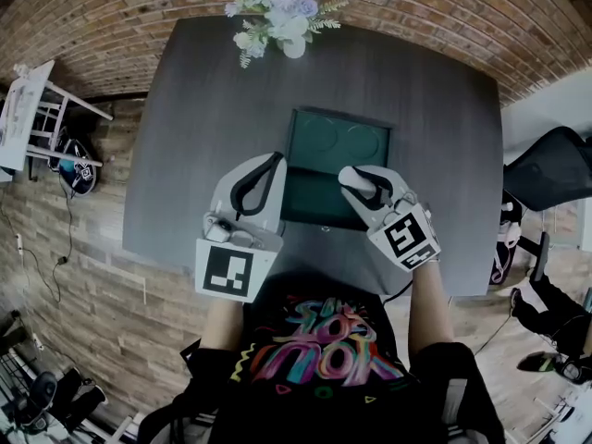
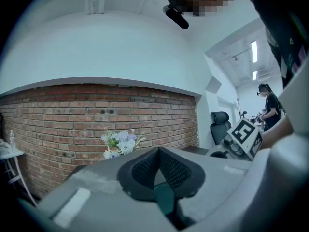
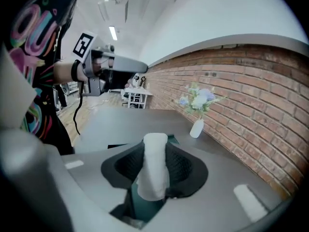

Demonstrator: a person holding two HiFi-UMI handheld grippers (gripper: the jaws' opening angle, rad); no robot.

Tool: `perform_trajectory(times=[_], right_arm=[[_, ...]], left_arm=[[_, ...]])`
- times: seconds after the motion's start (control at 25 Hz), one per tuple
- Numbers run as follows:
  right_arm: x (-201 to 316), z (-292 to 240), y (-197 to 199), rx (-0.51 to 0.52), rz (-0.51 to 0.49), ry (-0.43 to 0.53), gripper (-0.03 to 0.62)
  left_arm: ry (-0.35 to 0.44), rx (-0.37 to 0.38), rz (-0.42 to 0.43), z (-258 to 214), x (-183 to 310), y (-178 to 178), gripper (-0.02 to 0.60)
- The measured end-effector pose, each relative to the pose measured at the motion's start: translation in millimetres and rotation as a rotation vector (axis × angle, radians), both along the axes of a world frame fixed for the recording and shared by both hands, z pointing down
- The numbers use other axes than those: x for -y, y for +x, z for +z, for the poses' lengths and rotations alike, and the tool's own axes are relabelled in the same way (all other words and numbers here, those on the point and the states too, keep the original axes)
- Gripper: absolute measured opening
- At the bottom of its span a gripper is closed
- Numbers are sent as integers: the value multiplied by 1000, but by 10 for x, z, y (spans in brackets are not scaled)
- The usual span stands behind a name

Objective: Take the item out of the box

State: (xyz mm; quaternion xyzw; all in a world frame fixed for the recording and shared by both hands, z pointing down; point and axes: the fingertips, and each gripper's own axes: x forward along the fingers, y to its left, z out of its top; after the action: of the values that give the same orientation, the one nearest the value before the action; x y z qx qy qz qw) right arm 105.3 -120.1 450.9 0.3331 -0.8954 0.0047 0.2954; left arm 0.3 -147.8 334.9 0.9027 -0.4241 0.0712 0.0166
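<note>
Dark table (image 1: pixel 185 109) is mostly bare. There's wide free space from the box out to the left and right edges, and more toward the far edge. Green box (image 1: pixel 319 197) sits open at mid-table, nearer the near edge, w/ two round recesses in its far half. My L gripper (image 1: pixel 275 160) hangs just beside the box's left edge. Its jaws are pressed together at the tips w/ nothing in them, and only green shows thru the gap below. My R gripper (image 1: pixel 365 185) is over the box's near right corner, clamped on the white rolled item (image 3: pixel 152 178). The item stands upright btwn the pads w/ its top end poking past the tips and green under it. Can't tell if its bottom end is clear of the box rim. Flower vase (image 1: pixel 277 15) sits at the middle of the far edge, well apart from the box.
</note>
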Motion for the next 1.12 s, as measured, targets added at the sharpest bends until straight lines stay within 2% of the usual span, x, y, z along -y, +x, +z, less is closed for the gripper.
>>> perform_trajectory(times=[0.28,0.76,0.96,1.12], right_arm=[[17,-525,246,102,124,107,133],[-141,-1257,684,353,308,314,133],[-229,-1385,888,442,395,349,133],[-314,-1372,981,482,442,342,133]], left_arm=[[2,-3,21,-16,-7,65,2],[4,-7,53,-22,-29,151,2],[5,-9,65,-31,-26,188,2],[2,-19,71,-25,-34,207,2]])
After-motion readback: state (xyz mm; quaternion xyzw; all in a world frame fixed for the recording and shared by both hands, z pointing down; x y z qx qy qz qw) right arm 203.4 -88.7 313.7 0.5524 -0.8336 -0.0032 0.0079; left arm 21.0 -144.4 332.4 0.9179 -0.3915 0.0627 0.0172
